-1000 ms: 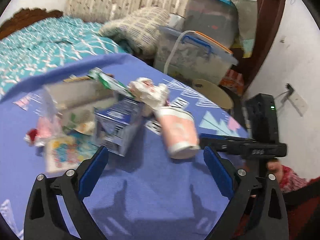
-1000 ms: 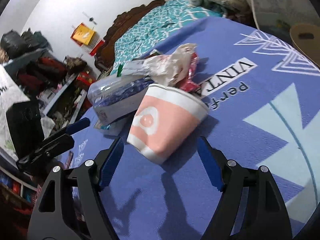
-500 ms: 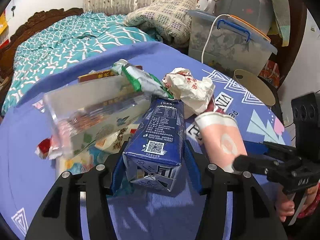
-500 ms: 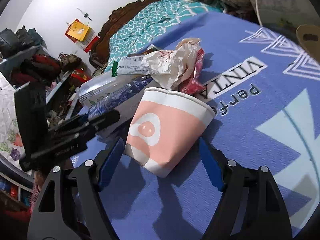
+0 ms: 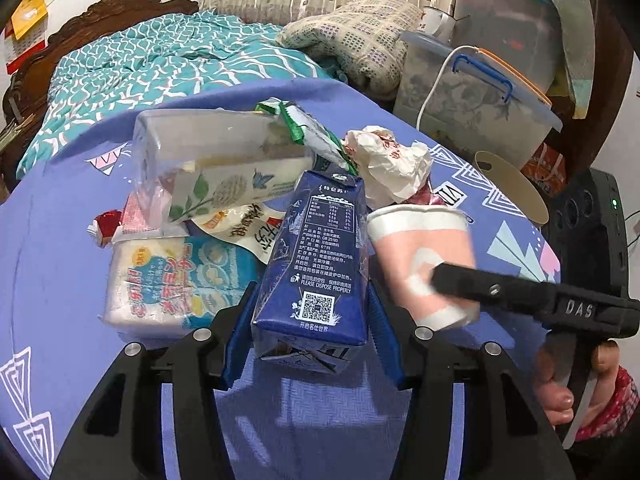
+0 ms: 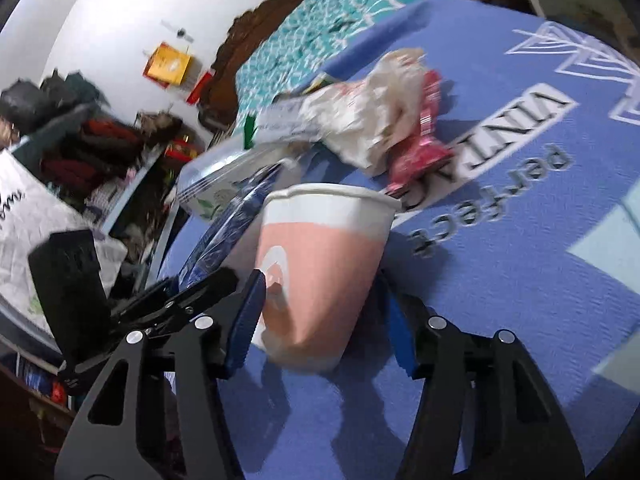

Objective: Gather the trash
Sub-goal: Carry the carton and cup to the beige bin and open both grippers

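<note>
A pile of trash lies on a blue cloth-covered table (image 5: 60, 264). My left gripper (image 5: 310, 332) is shut on a dark blue milk carton (image 5: 316, 264), its blue pads pressed on both sides. My right gripper (image 6: 320, 312) is shut on a pink and white paper cup (image 6: 320, 272) lying on its side; the cup also shows in the left wrist view (image 5: 424, 260), beside the carton. Behind them lie a crumpled white wrapper (image 5: 392, 164), a clear plastic box (image 5: 208, 148), a green wrapper (image 5: 312, 132) and a blue-and-white snack pack (image 5: 168, 280).
A red wrapper (image 6: 420, 148) lies by the crumpled paper. A teal bed (image 5: 160, 68) stands behind the table. Lidded plastic bins (image 5: 472, 92) stack at the back right. Cluttered shelves (image 6: 80, 152) stand to the left in the right wrist view.
My left gripper moved forward and closed on the milk carton. My right gripper advanced around the paper cup and closed on it.
</note>
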The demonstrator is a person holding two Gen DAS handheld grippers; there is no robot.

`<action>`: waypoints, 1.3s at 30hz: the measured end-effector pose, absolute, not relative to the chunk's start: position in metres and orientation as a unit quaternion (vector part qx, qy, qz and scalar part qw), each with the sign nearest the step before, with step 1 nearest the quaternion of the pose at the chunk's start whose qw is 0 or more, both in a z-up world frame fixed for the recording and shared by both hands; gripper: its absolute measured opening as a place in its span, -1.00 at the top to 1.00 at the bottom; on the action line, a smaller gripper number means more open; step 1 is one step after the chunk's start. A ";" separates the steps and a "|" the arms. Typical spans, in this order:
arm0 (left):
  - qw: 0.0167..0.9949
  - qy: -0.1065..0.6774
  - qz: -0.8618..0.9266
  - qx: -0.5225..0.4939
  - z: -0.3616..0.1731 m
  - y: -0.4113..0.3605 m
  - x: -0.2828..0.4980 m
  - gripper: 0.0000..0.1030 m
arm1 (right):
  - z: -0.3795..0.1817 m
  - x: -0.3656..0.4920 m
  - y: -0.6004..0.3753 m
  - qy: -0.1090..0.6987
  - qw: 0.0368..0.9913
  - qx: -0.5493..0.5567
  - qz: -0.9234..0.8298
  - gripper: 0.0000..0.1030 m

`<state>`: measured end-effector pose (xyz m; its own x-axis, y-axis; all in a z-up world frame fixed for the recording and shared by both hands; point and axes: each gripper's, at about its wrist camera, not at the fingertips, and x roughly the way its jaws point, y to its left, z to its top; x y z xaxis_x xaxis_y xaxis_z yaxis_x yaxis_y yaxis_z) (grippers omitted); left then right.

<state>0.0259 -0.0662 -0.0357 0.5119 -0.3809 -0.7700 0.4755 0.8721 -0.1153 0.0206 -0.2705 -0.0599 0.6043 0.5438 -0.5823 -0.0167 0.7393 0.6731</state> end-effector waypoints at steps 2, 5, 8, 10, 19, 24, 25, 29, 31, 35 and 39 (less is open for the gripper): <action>0.867 0.429 -0.245 0.061 -0.038 -0.070 0.025 0.04 | -0.057 0.025 -0.262 0.414 0.834 0.316 0.183 0.25; 0.869 0.427 -0.243 0.060 -0.037 -0.069 0.024 0.05 | -0.048 0.023 -0.256 0.404 0.844 0.305 0.180 0.30; 0.869 0.426 -0.247 0.053 -0.032 -0.065 0.024 0.07 | -0.039 0.013 -0.259 0.390 0.848 0.309 0.183 0.31; 0.868 0.424 -0.256 0.042 -0.027 -0.063 0.022 0.08 | -0.031 0.003 -0.266 0.376 0.856 0.308 0.177 0.31; 0.849 0.425 -0.312 -0.007 -0.001 -0.084 0.019 0.10 | -0.035 -0.033 -0.348 0.347 0.863 0.349 0.113 0.31; 0.837 0.412 -0.360 -0.004 0.018 -0.126 0.023 0.10 | -0.030 -0.045 -0.385 0.316 0.871 0.364 0.092 0.31; 0.833 0.411 -0.371 0.005 0.021 -0.143 0.026 0.10 | -0.027 -0.046 -0.393 0.310 0.874 0.365 0.085 0.31; 0.819 0.409 -0.401 0.044 0.024 -0.208 0.040 0.11 | -0.024 -0.055 -0.433 0.289 0.878 0.379 0.051 0.31; 0.809 0.406 -0.421 0.054 0.029 -0.244 0.049 0.11 | -0.018 -0.060 -0.452 0.276 0.885 0.374 0.025 0.31; 0.795 0.395 -0.456 0.068 0.037 -0.320 0.068 0.11 | -0.013 -0.067 -0.501 0.261 0.893 0.362 -0.059 0.31; 0.787 0.380 -0.476 0.095 0.034 -0.392 0.076 0.10 | -0.020 -0.059 -0.542 0.282 0.883 0.352 -0.130 0.22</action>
